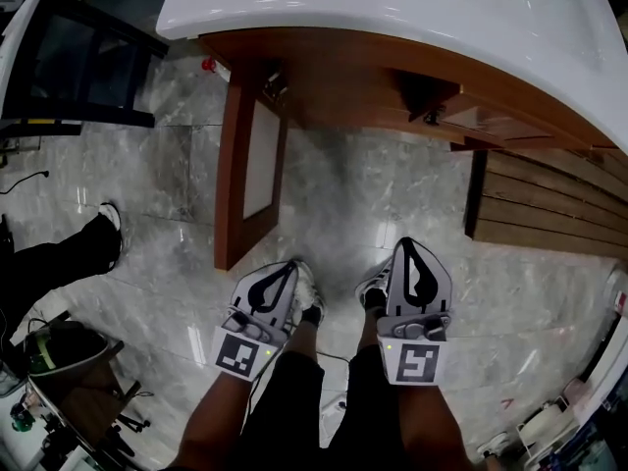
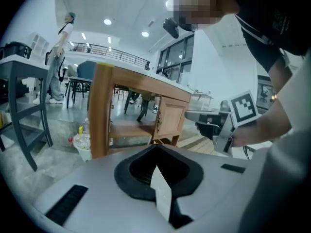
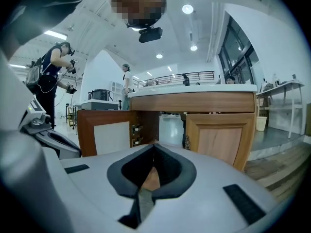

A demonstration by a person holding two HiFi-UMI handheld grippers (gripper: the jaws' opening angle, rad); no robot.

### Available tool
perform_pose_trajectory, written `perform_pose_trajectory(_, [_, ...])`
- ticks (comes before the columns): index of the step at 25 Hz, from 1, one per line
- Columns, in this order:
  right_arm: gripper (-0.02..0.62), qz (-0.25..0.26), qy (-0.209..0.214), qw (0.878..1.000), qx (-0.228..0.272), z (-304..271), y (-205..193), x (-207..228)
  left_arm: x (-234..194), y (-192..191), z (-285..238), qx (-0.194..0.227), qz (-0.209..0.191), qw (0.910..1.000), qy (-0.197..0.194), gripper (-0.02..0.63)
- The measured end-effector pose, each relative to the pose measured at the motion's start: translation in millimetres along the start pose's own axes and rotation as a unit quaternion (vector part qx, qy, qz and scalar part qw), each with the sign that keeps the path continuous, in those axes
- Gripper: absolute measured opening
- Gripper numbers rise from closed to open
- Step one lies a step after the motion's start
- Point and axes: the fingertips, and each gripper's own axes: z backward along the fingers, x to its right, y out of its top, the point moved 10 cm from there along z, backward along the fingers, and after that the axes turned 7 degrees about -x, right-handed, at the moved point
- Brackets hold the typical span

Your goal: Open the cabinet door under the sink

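Note:
Under the white sink counter (image 1: 392,8), the wooden cabinet's left door (image 1: 250,175) stands swung out towards me, its pale panel showing. In the right gripper view this open door (image 3: 109,135) is at the left. The right door (image 3: 221,140) faces me beside the open gap. The left gripper view sees the open door (image 2: 99,110) edge-on. My left gripper (image 1: 291,266) hangs shut and empty a short way in front of the open door's free end. My right gripper (image 1: 407,243) is also shut and empty, held back from the cabinet above the floor.
My own shoes (image 1: 309,297) stand on the grey marble floor below the grippers. Another person's leg (image 1: 59,258) is at the left, near a black table (image 1: 69,62). Wooden slats (image 1: 549,204) lie at the right. A plastic cup (image 2: 82,142) stands by the door's foot.

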Motion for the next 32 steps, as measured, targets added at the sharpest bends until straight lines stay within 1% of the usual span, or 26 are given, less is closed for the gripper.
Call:
perform_pose_trajectory(2, [0.023,0.006,-0.007,1.0,-0.004,4.1,4.1,9.8,9.7,15.5,-21.7,0.017,0.003,0.9998,-0.001,0.023])
perform_pose_trajectory(6, [0.023,-0.001,-0.013,1.0,0.001,9.3,12.3,29.2,22.3,50.0,-63.3,0.041,-0.002,0.9991,-0.008,0.023])
perform_pose_trajectory(8, [0.025,-0.002,-0.014,1.0,0.003,9.6,12.3,38.0,23.5,64.7,-81.0,0.051,-0.012,0.9986,-0.012,0.025])
perform_pose_trajectory(11, [0.023,-0.005,-0.016,1.0,0.005,8.0,8.4,53.6,21.0,80.9,-106.0,0.061,-0.03,0.9976,-0.006,0.025])
perform_pose_trajectory(14, [0.025,-0.014,-0.02,1.0,0.008,6.1,6.1,67.3,20.2,93.7,-129.2,0.065,-0.045,0.9969,0.003,0.026])
perform_pose_trajectory(16, [0.025,-0.017,-0.019,1.0,0.005,5.2,4.8,75.3,21.8,100.4,-144.3,0.067,-0.055,0.9962,0.002,0.033])
perform_pose_trajectory(17, [0.025,-0.018,-0.018,1.0,0.004,4.7,4.0,79.1,23.3,103.1,-151.5,0.067,-0.059,0.996,-0.002,0.106])
perform_pose_trajectory(18, [0.025,-0.02,-0.016,1.0,0.003,4.1,3.2,82.6,25.0,105.6,-158.1,0.068,-0.063,0.9957,-0.005,0.153])
perform_pose_trajectory(21, [0.024,-0.022,-0.01,1.0,0.004,1.4,0.9,92.4,30.6,111.6,-174.6,0.072,-0.07,0.9949,-0.005,0.169])
perform_pose_trajectory(25, [0.025,-0.023,-0.004,1.0,0.006,-5.0,-1.2,102.7,35.3,112.7,-195.2,0.065,-0.074,0.9951,-0.01,0.227])
perform_pose_trajectory(29, [0.025,-0.027,0.001,1.0,0.004,-12.2,-1.8,110.5,36.2,112.5,-221.6,0.035,-0.083,0.995,-0.042,0.293])
perform_pose_trajectory(32, [0.025,-0.029,0.01,1.0,-0.004,-14.5,-4.3,114.8,34.8,117.5,-241.4,0.02,-0.092,0.9937,-0.061,0.321])
